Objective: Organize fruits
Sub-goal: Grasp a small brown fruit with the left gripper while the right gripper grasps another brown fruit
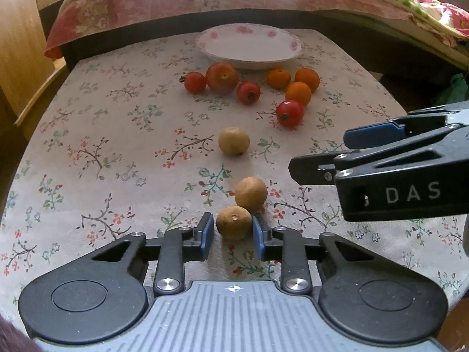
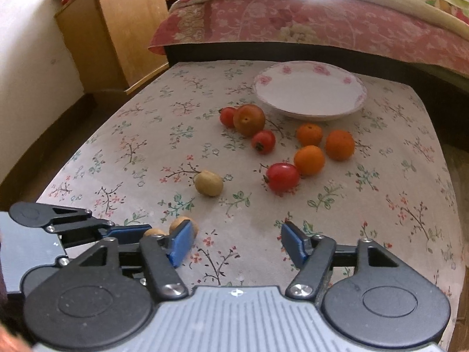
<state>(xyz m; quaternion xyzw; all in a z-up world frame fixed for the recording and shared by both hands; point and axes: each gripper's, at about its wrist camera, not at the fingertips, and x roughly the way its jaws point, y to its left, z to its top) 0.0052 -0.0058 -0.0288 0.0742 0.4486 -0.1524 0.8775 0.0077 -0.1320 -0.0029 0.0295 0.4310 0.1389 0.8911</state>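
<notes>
Two grippers work over a floral tablecloth [image 1: 102, 135]. Left gripper [image 1: 233, 228] has narrowed jaws bracketing a tan fruit [image 1: 234, 223], contact unclear; right gripper [image 2: 234, 242] gapes wide. Beyond them: white plate [image 2: 310, 92], bed [image 2: 293, 20], wooden cabinet [image 2: 117, 29].

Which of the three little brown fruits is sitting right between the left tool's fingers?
The nearest brown fruit, sitting between the left tool's blue pads. It touches a second brown one just behind it; the third lies alone, farther toward the plate.
</notes>
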